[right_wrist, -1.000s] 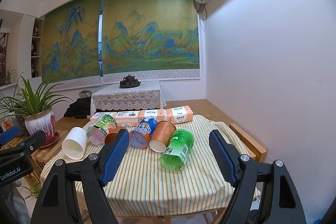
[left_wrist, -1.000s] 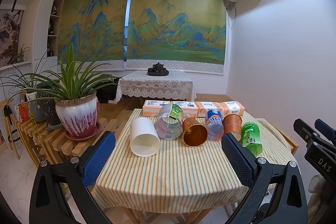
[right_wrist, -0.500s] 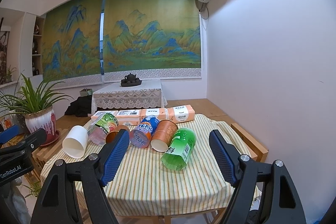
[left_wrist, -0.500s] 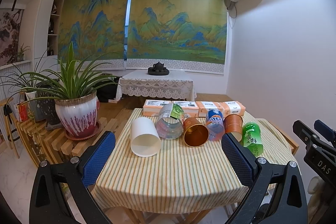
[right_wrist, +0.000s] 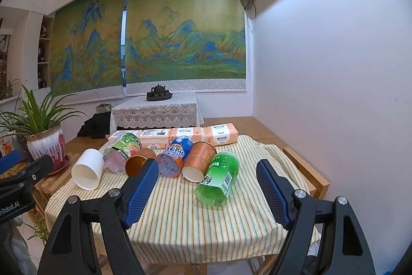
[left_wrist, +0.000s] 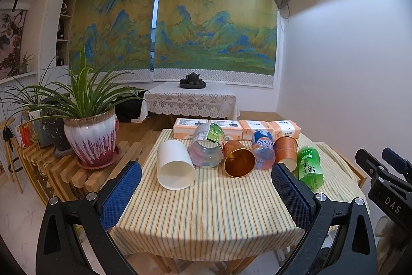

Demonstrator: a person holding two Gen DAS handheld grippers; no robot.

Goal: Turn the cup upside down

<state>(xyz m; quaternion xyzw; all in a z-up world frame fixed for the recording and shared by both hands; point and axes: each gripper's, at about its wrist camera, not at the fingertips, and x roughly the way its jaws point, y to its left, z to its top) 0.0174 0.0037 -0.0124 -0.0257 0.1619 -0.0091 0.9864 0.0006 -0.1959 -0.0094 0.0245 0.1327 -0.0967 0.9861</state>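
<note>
Several cups lie on their sides in a row on the striped tablecloth: a white cup at the left, a clear printed cup, a gold-lined orange cup, a blue printed cup, an orange paper cup and a green cup at the right. My left gripper is open and empty, short of the table's near edge. My right gripper is open and empty, facing the green cup.
A row of orange tissue packs lies behind the cups. A potted plant stands on a slatted wooden rack at the left. A wooden frame edge runs along the table's right. A lace-covered table with a teapot stands farther back.
Both grippers have drifted slightly nearer the table. Both stay open. The cups have not moved.
</note>
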